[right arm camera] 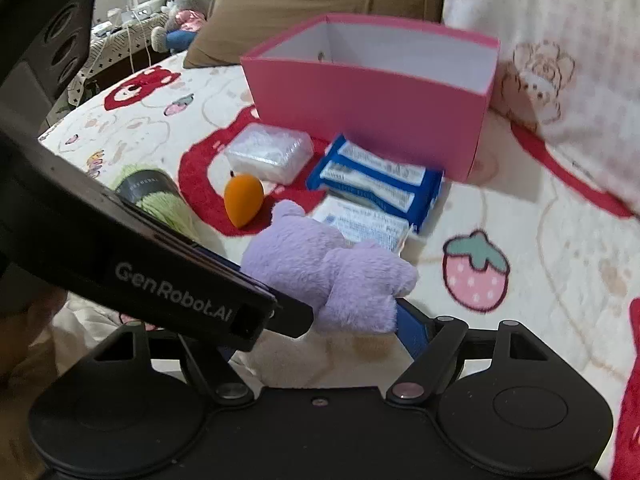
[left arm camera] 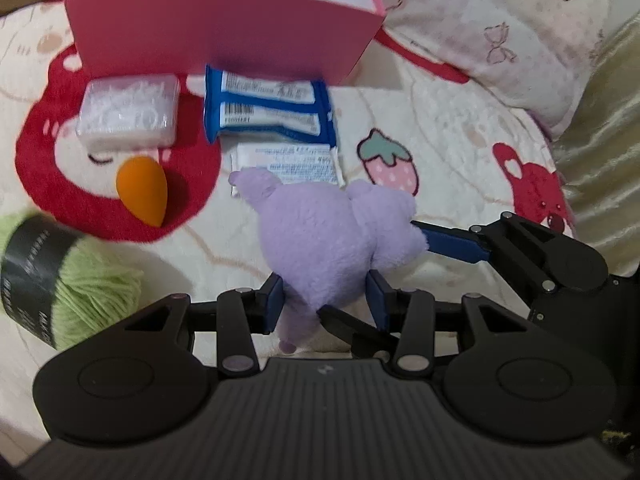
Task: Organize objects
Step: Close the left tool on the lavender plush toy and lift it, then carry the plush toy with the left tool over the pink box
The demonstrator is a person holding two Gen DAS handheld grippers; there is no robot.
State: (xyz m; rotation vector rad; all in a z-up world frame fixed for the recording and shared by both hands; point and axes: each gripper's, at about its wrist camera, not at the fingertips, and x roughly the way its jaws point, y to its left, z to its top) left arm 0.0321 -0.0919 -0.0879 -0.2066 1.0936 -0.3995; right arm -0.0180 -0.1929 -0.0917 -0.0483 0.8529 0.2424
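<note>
While the purple plush (left arm camera: 336,232) hangs between both claws, the thing that matters for the next move is how the pink box (left arm camera: 224,36) lies from it: straight ahead of the left claw (left arm camera: 328,300), further up the blanket (left arm camera: 460,152), with its open top facing up and its near wall turned towards the plush. The plush's long axis runs away from the left claw towards that wall. The left claw's blue pads are pressed into the plush's lower end from either side, pinching it. The right claw (right arm camera: 320,320) comes in from the right; one blue finger (left arm camera: 452,244) touches the plush's side, and its other finger is hidden behind the plush in both views, so I cannot tell whether it grips or only touches. The left claw looks nearer the box and better lined up with it, so I would judge it the one to carry.

Between plush and box lie the blue packs (left arm camera: 268,100) and a white sachet (left arm camera: 288,160), the sachet partly covered by the plush. A clear case (left arm camera: 128,110) and an orange sponge (left arm camera: 142,192) sit to the left of them, and green yarn (left arm camera: 72,276) lies at the left edge, cut off by the frame. The box's floor is mostly hidden by its near wall; a small dark speck shows on the inner wall, too small to name. Both views are blurred. In the right wrist view the left claw's body blocks much of the left side.
</note>
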